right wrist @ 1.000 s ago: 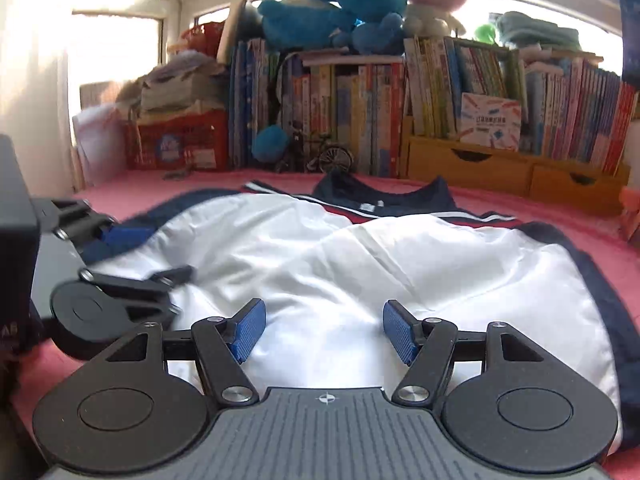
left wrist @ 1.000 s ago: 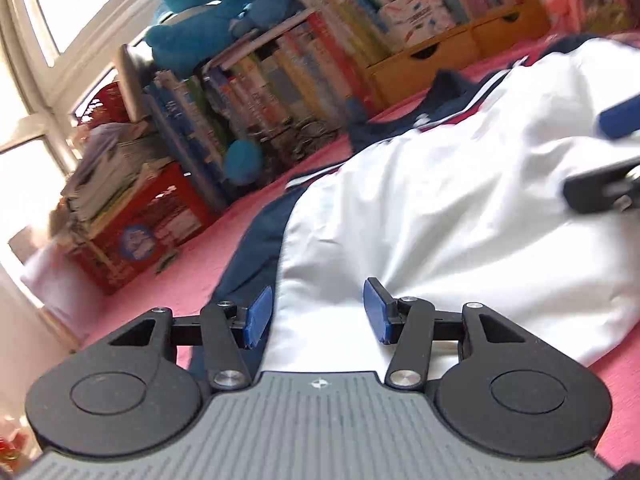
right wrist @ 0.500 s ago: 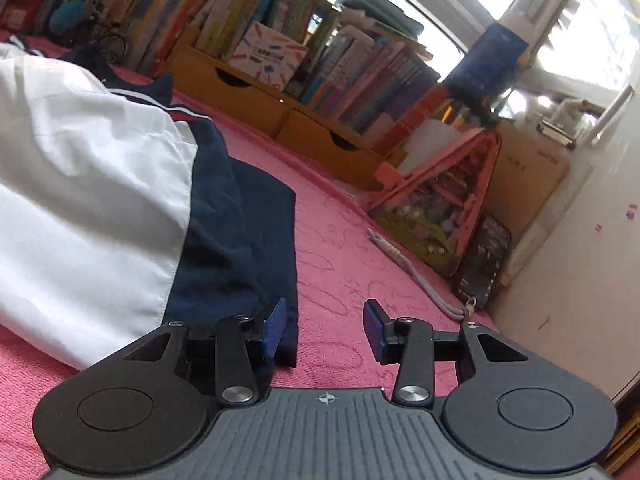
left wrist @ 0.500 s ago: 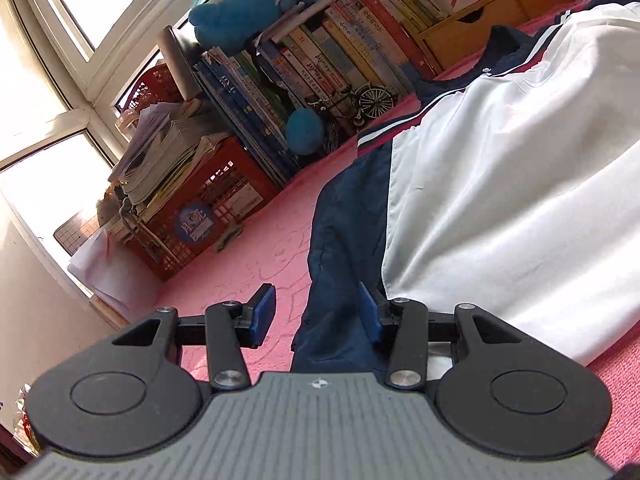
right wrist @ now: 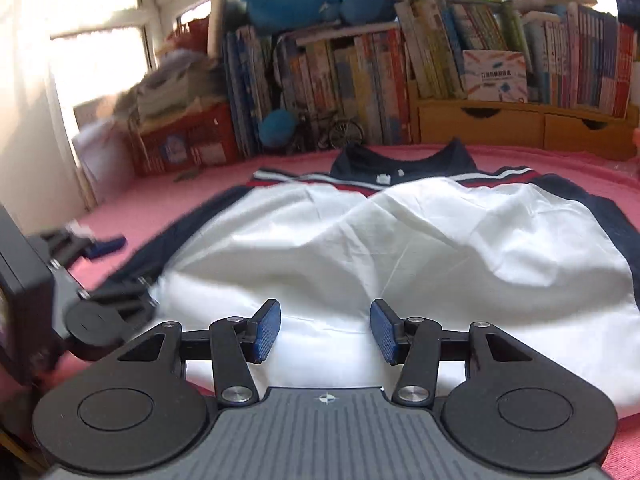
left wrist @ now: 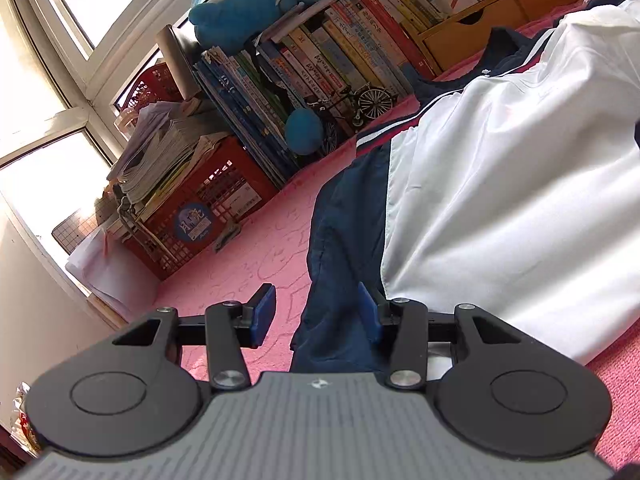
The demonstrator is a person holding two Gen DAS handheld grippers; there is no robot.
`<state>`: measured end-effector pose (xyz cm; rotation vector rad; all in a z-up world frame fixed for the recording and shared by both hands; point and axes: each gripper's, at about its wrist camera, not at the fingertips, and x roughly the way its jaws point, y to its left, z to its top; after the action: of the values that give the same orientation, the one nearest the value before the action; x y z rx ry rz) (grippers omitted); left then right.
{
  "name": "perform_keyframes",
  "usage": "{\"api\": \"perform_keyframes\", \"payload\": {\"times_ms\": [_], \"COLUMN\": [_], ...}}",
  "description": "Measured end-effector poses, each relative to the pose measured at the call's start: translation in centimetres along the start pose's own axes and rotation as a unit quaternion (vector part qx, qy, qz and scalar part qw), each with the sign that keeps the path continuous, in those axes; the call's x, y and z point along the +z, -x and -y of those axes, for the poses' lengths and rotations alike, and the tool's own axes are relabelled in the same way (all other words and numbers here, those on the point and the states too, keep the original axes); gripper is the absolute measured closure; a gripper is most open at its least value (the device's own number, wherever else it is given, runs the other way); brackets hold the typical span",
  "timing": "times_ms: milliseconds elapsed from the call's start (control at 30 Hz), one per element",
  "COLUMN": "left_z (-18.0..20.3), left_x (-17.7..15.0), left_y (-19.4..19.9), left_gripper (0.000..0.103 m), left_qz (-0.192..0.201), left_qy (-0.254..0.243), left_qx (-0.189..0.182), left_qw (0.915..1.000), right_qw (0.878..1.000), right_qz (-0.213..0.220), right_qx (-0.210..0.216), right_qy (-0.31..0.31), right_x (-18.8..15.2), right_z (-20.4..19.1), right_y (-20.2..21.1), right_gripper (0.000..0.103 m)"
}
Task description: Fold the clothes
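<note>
we have the white and navy jacket (right wrist: pixel 400 248) lying flat on the pink bedspread (left wrist: pixel 248 256), collar toward the row of books (right wrist: pixel 360 76), white body panel up and a navy sleeve (left wrist: pixel 344 240) running down its left edge.

what changed in the last second is mostly us. our left gripper (left wrist: pixel 316 312) was over the white panel a second ago; it has since slid out to the side and now sits at the cuff end of the navy sleeve, with the sleeve fabric lying between its blue pads (left wrist: pixel 262 312). the tongs are spread wide, not pinching anything yet. the sleeve itself looks unmoved across the three left views.

our right gripper (right wrist: pixel 324 330) swung away half a second ago to look at the jacket's far right edge, and it is now back facing the bottom hem, centred on the white panel. its tongs are spread too, empty, hovering just above the hem; the picture is motion-blurred, so we cannot say whether they touch the cloth. from this view the left gripper (right wrist: pixel 100 272) shows at the jacket's left side.

we read this as the set-up for the first fold: nothing is folded yet, and the left hand is lined up to close on the sleeve and bring it across the white body. the slippery-looking fabric may slide, so a firm pinch near the cuff seems wise.
</note>
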<state>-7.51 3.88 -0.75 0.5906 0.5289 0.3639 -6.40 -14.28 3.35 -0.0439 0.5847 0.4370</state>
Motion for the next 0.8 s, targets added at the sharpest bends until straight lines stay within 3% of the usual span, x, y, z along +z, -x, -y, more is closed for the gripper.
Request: {"api": "perform_keyframes", "payload": {"times_ms": [67,200,333,367,400,567,633,700,800], "left_z": [0.0,0.0,0.0,0.0,0.0,0.0,0.0,0.0,0.0], "left_x": [0.0,0.0,0.0,0.0,0.0,0.0,0.0,0.0,0.0], "left_y": [0.0,0.0,0.1,0.1,0.1,0.1,0.1,0.1,0.1], "left_gripper": [0.059,0.059,0.059,0.059,0.059,0.059,0.059,0.059,0.059], "left_qz": [0.000,0.000,0.000,0.000,0.000,0.001,0.001,0.001,0.002], "left_qy": [0.000,0.001,0.001,0.001,0.000,0.000,0.000,0.000,-0.001], "left_qx": [0.000,-0.002,-0.001,-0.001,-0.001,-0.002,-0.002,-0.001,-0.001], "left_qw": [1.0000,1.0000,1.0000,1.0000,1.0000,1.0000,1.0000,1.0000,1.0000], "right_qw": [0.997,0.984,0.953,0.953,0.954,0.965,0.968,0.978,0.996], "right_qz": [0.002,0.002,-0.006,-0.008,-0.009,-0.013,0.014,0.051,0.063], "right_qx": [-0.051,-0.162,-0.289,-0.290,-0.291,-0.262,-0.251,-0.201,-0.057], "right_qy": [0.054,0.075,0.090,0.083,0.076,0.020,0.013,-0.012,-0.034], "right_x": [-0.9,-2.1,-3.6,-3.9,-4.2,-3.3,-2.3,-0.9,1.4], "right_z": [-0.2,4.2,11.0,12.5,14.0,16.3,15.3,14.0,11.2], "right_y": [0.0,1.4,2.8,3.4,3.9,5.2,5.7,6.2,4.9], "right_gripper": [0.049,0.048,0.049,0.047,0.038,0.038,0.039,0.038,0.038]}}
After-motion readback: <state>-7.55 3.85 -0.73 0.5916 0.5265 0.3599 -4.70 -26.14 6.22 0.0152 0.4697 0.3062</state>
